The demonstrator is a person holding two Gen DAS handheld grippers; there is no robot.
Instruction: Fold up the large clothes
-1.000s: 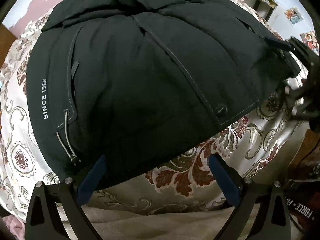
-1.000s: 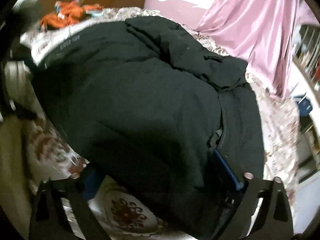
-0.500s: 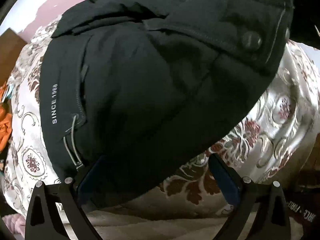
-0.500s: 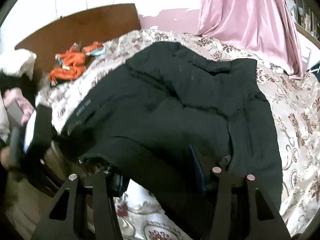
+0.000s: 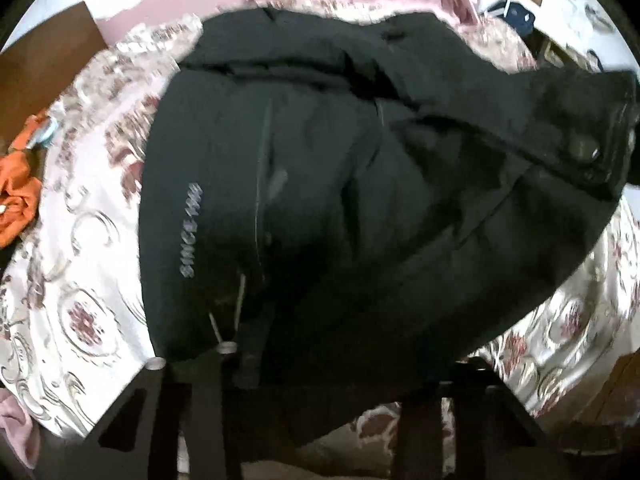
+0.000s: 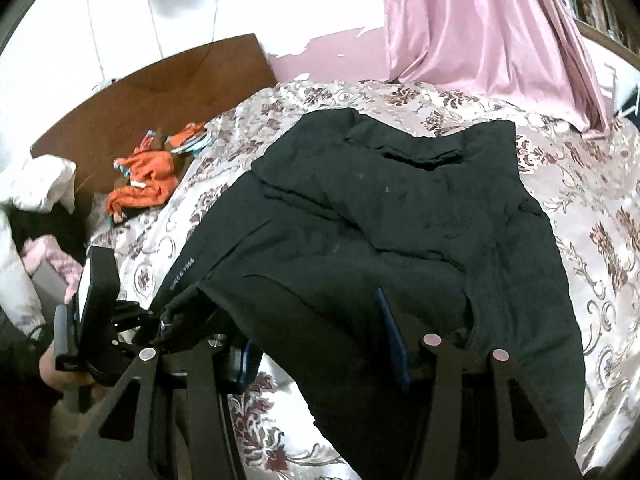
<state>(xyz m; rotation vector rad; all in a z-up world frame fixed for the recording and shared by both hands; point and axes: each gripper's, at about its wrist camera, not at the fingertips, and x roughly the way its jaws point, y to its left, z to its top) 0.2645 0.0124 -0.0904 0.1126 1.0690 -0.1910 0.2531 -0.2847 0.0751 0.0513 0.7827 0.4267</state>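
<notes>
A large black jacket (image 5: 360, 200) with "SINCE 1968" printed on it lies on the floral bedspread (image 5: 80, 240). In the left wrist view my left gripper (image 5: 340, 376) is shut on the jacket's near hem, which bunches between the fingers. In the right wrist view the jacket (image 6: 400, 220) spreads across the bed, and my right gripper (image 6: 320, 344) is shut on its hem and lifts it off the bedspread (image 6: 580, 184). The left gripper (image 6: 132, 320) shows at the left of that view, holding the other hem corner. A snap button shows on the raised hem at the right of the left wrist view.
Orange clothes (image 6: 144, 176) lie near the wooden headboard (image 6: 160, 92). A pink curtain (image 6: 480, 40) hangs behind the bed. White and pink laundry (image 6: 44, 216) is piled at the left. Shelves and clutter stand at the far right.
Both grippers have closed from open onto the jacket's hem and lifted it. The hem has risen off the bedspread and moves toward the far part of the jacket.
</notes>
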